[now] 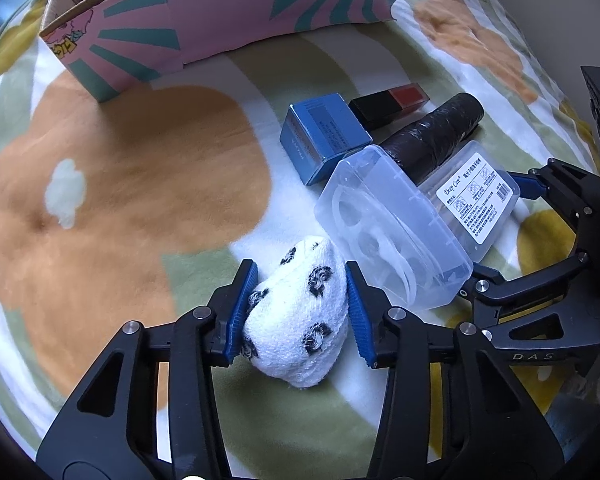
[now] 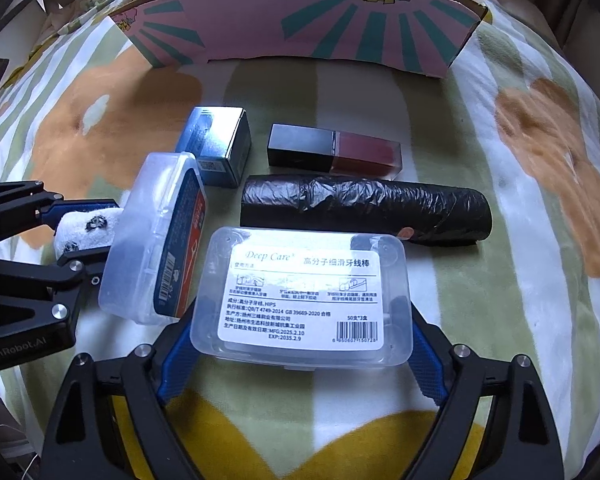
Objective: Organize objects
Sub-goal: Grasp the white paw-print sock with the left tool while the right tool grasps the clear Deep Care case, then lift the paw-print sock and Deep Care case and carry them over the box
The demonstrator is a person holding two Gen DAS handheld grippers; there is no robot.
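Both grippers were loaded: the left gripper (image 1: 300,308) pinched the sock (image 1: 300,320) and the right gripper (image 2: 300,344) clamped the floss case (image 2: 304,296), both well short of the pink box (image 2: 300,20). I'd lift each straight up first so neither nudged the clear case (image 1: 388,232) sitting between them. Couldn't see the box's inside at all, and its top was cut off.

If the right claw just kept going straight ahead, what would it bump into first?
Probably the black plastic-wrapped roll, lying crosswise just beyond the clear labelled plastic box between the right claw fingers; depth is uncertain.
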